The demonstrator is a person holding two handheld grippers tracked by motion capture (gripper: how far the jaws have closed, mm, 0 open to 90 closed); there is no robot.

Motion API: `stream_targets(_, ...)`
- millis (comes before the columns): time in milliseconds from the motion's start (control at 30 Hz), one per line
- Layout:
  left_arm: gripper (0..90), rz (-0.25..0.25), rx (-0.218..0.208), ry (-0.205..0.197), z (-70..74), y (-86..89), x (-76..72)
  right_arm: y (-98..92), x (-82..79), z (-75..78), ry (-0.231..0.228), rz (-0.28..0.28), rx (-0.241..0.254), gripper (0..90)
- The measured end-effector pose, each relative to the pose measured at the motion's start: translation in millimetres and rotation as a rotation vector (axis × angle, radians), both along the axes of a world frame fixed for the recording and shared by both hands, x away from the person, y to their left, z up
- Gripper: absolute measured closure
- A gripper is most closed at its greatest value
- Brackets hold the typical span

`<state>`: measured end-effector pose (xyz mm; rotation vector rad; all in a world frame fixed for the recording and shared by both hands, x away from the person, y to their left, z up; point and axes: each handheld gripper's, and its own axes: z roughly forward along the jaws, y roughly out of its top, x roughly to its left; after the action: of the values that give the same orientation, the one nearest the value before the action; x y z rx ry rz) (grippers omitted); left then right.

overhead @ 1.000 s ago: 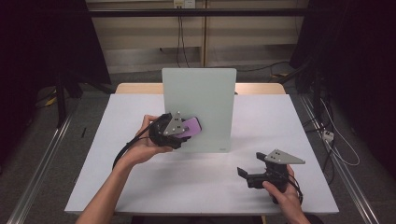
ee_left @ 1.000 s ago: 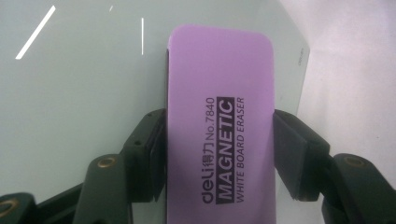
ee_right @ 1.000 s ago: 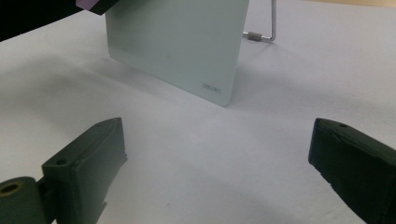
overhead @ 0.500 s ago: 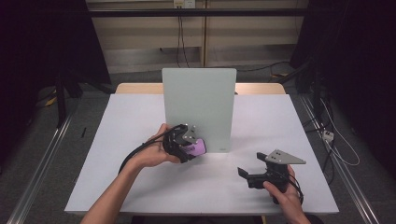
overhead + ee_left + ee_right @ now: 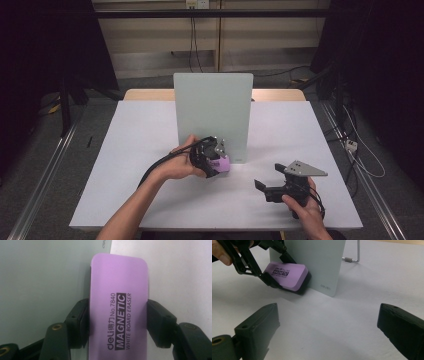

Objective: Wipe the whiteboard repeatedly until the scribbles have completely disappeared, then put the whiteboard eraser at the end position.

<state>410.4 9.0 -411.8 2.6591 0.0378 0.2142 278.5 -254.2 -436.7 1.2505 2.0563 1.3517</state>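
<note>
Eraser (image 5: 117,307) sat clamped in my left gripper (image 5: 212,159), pressed low against the whiteboard (image 5: 212,107). Right gripper (image 5: 280,187) idled, jaws apart. Wiping step; next I'd need steady contact.

Bright, even overhead light on the table (image 5: 150,150); dark surroundings, soft shadows.

The magnetic whiteboard eraser (image 5: 117,310) has a smooth, matt lilac plastic shell with black print, over a dark felt-like pad at its 5 o'clock edge in the right gripper view. The small whiteboard (image 5: 214,112) looks smooth and faintly glossy, pale grey-green, on a thin bright metal wire stand (image 5: 357,253). The counter (image 5: 135,150) wears a matt white, paper-like sheet. The left claw (image 5: 117,322) is matt black plastic with brass-coloured rivets.
</note>
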Motion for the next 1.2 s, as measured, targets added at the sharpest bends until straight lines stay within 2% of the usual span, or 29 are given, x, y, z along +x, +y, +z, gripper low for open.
stream_targets(67, 40.4, 0.011, -0.042, -0.019, 4.6, 1.4, -1.9, -0.3, 0.0, 0.2, -0.001, -0.002, 0.002, 3.9)
stream_targets(133, 40.4, 0.014, -0.097, -0.003, 12.0, 5.1, -3.7, -0.3, -0.1, 0.3, -0.001, -0.001, 0.003, 3.9)
stream_targets(200, 40.4, 0.028, -0.151, -0.004, 22.5, 11.5, -5.3, -0.1, -0.1, 0.4, -0.002, 0.001, 0.002, 3.9)
stream_targets(267, 40.4, 0.070, -0.224, 0.007, 34.6, 22.4, -4.6, -0.2, -0.3, 0.4, -0.002, 0.000, 0.003, 3.9)
stream_targets(333, 40.4, 0.115, -0.285, 0.000, 45.2, 36.2, -2.7, -0.3, -0.6, 0.6, -0.003, -0.001, 0.005, 3.9)
stream_targets(400, 40.4, 0.153, -0.322, 0.000, 51.6, 49.3, 0.0, 0.0, -0.6, 0.5, -0.004, 0.000, 0.003, 3.9)
stream_targets(500, 40.4, 0.187, -0.342, 0.004, 52.8, 64.0, 2.1, 0.7, 0.1, 0.2, 0.000, 0.002, 0.000, 3.9)
stream_targets(633, 40.4, 0.199, -0.344, 0.035, 47.7, 74.8, 0.5, 1.5, 0.8, -0.3, 0.001, 0.000, 0.002, 3.9)
stream_targets(667, 40.4, 0.198, -0.333, 0.041, 47.3, 76.6, -0.5, 1.6, 0.8, -0.4, 0.003, 0.000, 0.001, 3.9)
stream_targets(733, 40.4, 0.194, -0.329, 0.073, 45.6, 77.6, -2.5, 1.5, 1.0, -0.3, -0.001, 0.000, -0.001, 3.9)
stream_targets(833, 40.4, 0.190, -0.323, 0.099, 44.7, 79.4, -7.7, 1.2, 1.8, -0.2, 0.004, -0.008, 0.003, 3.9)
stream_targets(900, 40.4, 0.186, -0.309, 0.111, 42.8, 80.5, -12.6, 1.2, 3.0, -0.6, 0.007, -0.008, 0.005, 3.9)
stream_targets(933, 40.4, 0.192, -0.289, 0.110, 41.9, 80.7, -15.3, 1.5, 3.6, -0.8, 0.010, -0.010, 0.005, 3.9)
stream_targets(967, 40.4, 0.180, -0.289, 0.120, 39.3, 80.4, -17.6, 1.9, 4.4, -1.1, 0.008, -0.010, 0.005, 3.9)
stream_targets(1000, 40.4, 0.167, -0.269, 0.122, 36.9, 80.1, -21.0, 2.8, 4.7, -1.2, 0.010, -0.009, 0.006, 3.9)
stream_targets(1067, 40.3, 0.174, -0.238, 0.152, 33.4, 78.2, -25.7, 4.7, 4.4, -0.9, 0.011, -0.001, 0.007, 3.9)
stream_targets(1167, 40.4, 0.161, -0.221, 0.161, 26.9, 72.4, -32.8, 5.9, 4.1, -0.7, 0.004, 0.011, 0.002, 4.0)
stream_targets(1200, 40.4, 0.160, -0.218, 0.148, 24.5, 69.4, -35.6, 5.6, 4.2, -0.7, 0.005, 0.012, 0.001, 4.0)
